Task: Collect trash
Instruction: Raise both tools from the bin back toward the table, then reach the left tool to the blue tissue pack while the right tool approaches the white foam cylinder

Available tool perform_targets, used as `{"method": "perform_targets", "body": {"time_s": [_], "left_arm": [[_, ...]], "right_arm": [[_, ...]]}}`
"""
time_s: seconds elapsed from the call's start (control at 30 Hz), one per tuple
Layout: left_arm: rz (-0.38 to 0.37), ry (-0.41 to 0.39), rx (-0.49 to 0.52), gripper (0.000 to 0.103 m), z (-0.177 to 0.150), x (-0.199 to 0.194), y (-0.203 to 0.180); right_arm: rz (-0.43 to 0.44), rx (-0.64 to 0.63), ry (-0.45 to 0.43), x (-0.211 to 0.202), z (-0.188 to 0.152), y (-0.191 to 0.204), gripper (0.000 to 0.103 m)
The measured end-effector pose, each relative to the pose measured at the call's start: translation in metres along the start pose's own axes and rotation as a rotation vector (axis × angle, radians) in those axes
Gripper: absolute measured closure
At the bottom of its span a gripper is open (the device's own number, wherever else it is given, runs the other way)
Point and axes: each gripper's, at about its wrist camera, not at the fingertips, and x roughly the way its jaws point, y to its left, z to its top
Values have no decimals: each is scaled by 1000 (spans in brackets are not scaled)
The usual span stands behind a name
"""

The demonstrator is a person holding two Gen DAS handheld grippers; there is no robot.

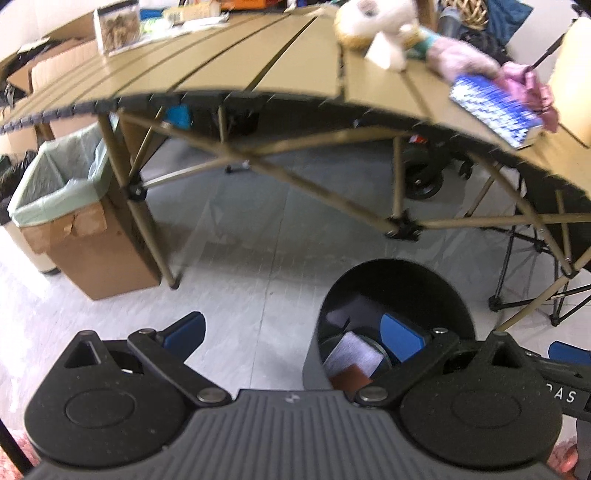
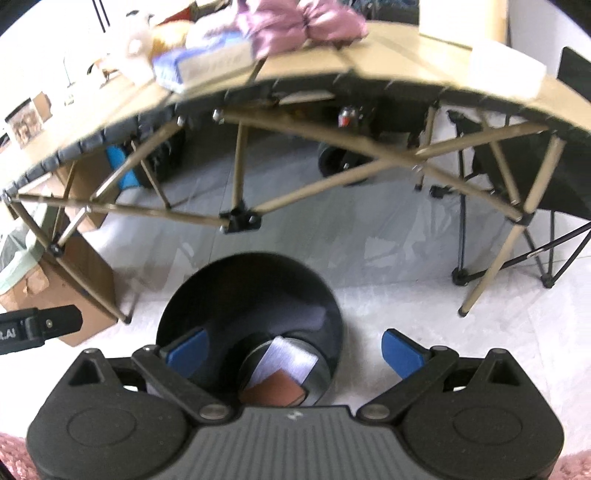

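Observation:
A black round trash bin (image 1: 397, 295) (image 2: 251, 291) stands on the pale floor in front of the folding table. Inside it lie a silvery-white wrapper (image 1: 352, 356) (image 2: 286, 358) and a brown piece (image 1: 351, 374) (image 2: 275, 387). My left gripper (image 1: 295, 334) is open and empty, its right finger over the bin's mouth and its left finger over the floor. My right gripper (image 2: 293, 349) is open and empty above the bin's right side. A blue-and-white patterned box (image 1: 495, 105) (image 2: 207, 61) rests near the tan table's (image 1: 266, 66) (image 2: 369, 62) front edge.
A cardboard box lined with a pale green bag (image 1: 66, 195) (image 2: 22, 258) stands left of the table leg. A plush toy (image 1: 380, 26), pink cloth (image 2: 295, 22) and a framed picture (image 1: 118, 27) lie on the table. A folding chair (image 2: 535, 221) stands at right.

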Motion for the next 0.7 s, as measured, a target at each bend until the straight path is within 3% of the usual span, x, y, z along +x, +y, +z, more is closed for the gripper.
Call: {"method": "perform_targets", "body": {"time_s": [0.4,0.7], "left_arm": [[-56,-152,48,0,7,-39,-45],[-97,-307,79,0,31,-66,-78]], "right_arm": [[-41,59,-218,-58,11,-44,3],[-94,82,-443,-97,32,-75,2]]}}
